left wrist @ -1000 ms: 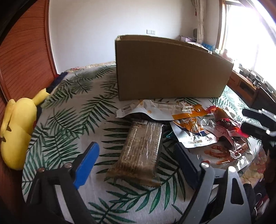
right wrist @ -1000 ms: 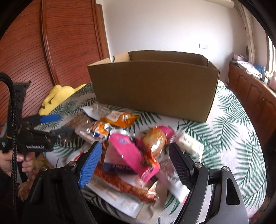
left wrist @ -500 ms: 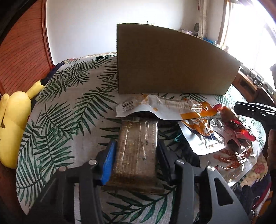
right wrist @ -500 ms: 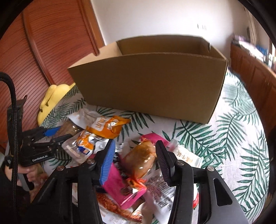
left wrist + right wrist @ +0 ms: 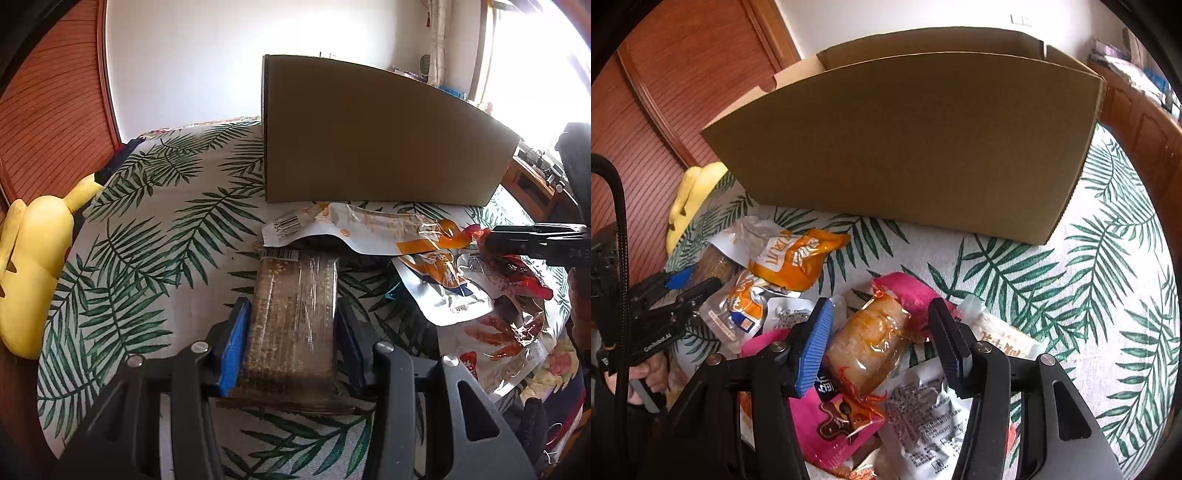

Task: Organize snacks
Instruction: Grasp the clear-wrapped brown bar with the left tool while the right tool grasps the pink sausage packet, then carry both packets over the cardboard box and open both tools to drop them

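Note:
A long brown snack pack (image 5: 295, 314) in clear wrap lies on the leaf-print cloth (image 5: 147, 229). My left gripper (image 5: 291, 343) is shut on it, both pads pressed against its long sides. In the right wrist view an orange-brown snack (image 5: 868, 343) in clear wrap sits on top of the pile. It lies between the fingers of my right gripper (image 5: 881, 332), whose jaws are opening, with a gap showing at the right pad. The open cardboard box (image 5: 905, 147) stands just behind the pile. The left gripper (image 5: 690, 284) shows at the far left, held by a hand.
Several loose packets crowd the near cloth: an orange pouch (image 5: 794, 258), a pink pack (image 5: 827, 417), white sachets (image 5: 923, 406). A yellow plush toy (image 5: 33, 266) lies at the left edge beside a wooden wardrobe (image 5: 48, 110). Bare cloth lies right of the box (image 5: 1108, 258).
My left gripper went from wide open to closed on the brown pack. My right gripper moved forward and down over the orange-brown snack, narrowed around it, then widened a little.

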Tool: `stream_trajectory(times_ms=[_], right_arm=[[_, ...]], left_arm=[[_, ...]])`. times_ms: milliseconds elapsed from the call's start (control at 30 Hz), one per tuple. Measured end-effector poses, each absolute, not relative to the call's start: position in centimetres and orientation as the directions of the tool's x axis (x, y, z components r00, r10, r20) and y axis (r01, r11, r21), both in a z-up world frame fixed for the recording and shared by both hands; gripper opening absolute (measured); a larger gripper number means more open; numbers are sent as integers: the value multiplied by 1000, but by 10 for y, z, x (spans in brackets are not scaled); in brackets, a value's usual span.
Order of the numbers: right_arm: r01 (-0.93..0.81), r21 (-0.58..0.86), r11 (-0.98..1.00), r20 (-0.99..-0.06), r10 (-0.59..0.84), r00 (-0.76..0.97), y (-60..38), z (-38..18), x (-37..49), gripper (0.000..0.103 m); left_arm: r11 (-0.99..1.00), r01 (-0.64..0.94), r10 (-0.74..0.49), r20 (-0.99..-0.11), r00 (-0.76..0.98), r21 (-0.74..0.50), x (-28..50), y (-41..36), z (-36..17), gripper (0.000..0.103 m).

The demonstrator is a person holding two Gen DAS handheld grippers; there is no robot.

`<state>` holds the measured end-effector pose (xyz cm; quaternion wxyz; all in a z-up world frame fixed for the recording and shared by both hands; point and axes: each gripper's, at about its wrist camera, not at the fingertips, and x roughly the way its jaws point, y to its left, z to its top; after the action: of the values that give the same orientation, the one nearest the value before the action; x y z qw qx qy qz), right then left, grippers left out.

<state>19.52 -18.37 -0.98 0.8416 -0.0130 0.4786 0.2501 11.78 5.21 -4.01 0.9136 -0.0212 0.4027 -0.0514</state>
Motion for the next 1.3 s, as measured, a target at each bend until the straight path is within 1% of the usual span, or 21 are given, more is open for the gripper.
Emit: stream_trajectory(times_ms=[233,367,633,700,733,800,833,967,1300], right_arm=[[-482,62,874,-840,307,448,-162,-9,193,55],[-484,76,872,-836,320,445,-170,0,189,55],[-493,79,867,-874,298,384,-171,-8,188,54],[-489,65,870,-886,276,372,-169,-16,192,51],[-488,58,871,-889,268,372,-169,-20,194,48],[-487,47,872,-881,265,391,-168,-21,195,43],[-483,52,874,-878,270,395,-167,-20,197,39],[-480,58,875,-866,283,411,-173,-19,198,38],[-483,65,873,-807,330,489,-192,17,182,38]], left_arm=[[995,67,-95,-729,678,-67,116,49,-41,45],[995,67,-95,-730,677,-68,117,49,-41,46],[996,61,-90,-729,679,-66,117,50,-41,46],[996,61,-91,-728,679,-67,117,50,-41,45],[996,61,-92,-727,680,-68,117,50,-41,45],[995,62,-95,-725,683,-72,116,50,-40,44],[995,63,-97,-722,685,-74,115,51,-40,43],[995,66,-104,-710,696,-81,112,51,-40,41],[992,37,-112,-688,717,-124,92,66,-36,40]])
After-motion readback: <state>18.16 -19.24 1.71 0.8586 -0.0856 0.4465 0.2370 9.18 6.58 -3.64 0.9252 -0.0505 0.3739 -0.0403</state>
